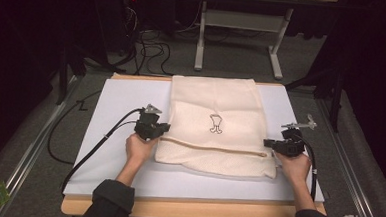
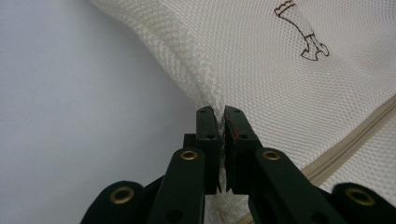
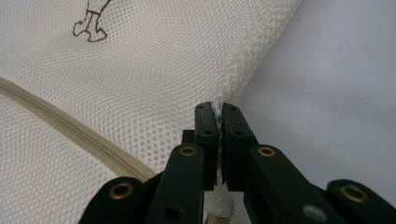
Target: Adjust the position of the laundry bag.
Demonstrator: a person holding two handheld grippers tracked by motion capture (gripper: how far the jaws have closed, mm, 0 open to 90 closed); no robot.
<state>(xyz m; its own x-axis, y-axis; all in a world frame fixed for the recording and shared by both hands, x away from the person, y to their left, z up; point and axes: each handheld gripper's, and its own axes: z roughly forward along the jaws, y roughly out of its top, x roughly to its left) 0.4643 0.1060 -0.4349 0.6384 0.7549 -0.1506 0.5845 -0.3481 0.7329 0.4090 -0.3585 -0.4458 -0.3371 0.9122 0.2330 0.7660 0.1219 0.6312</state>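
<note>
A: What is held by the left gripper (image 1: 164, 128)?

B: The left edge of the cream mesh bag (image 1: 215, 124) is pinched between its closed jaws; in the left gripper view (image 2: 221, 122) the mesh is seen squeezed in the narrow slit between the pads. The right gripper (image 1: 268, 142) is clamped the same way on the bag's right edge, as is shown in the right gripper view (image 3: 219, 120).

A: Where is the bag placed?

B: It is spread flat between the two grippers on the white sheet (image 1: 116, 104) that covers the worktop (image 1: 185, 210), reaching away from them to the far edge.

A: What is found around the grippers?

B: A beige zipper band (image 1: 211, 148) is run across the bag just beyond the jaws, and a small brown printed figure (image 1: 216, 123) is set farther out, near the bag's middle. Nothing is seen to stand between the grippers and the bag. Cables (image 1: 149, 48) and a grey frame (image 1: 243, 26) are seen on the floor behind the worktop.

A: What is added by the gripper views?

B: The weave of the mesh and the seam being bunched at the pads. A reddish mark (image 2: 236, 136) is seen on one left pad; it is possibly wear, but that cannot be told.
</note>
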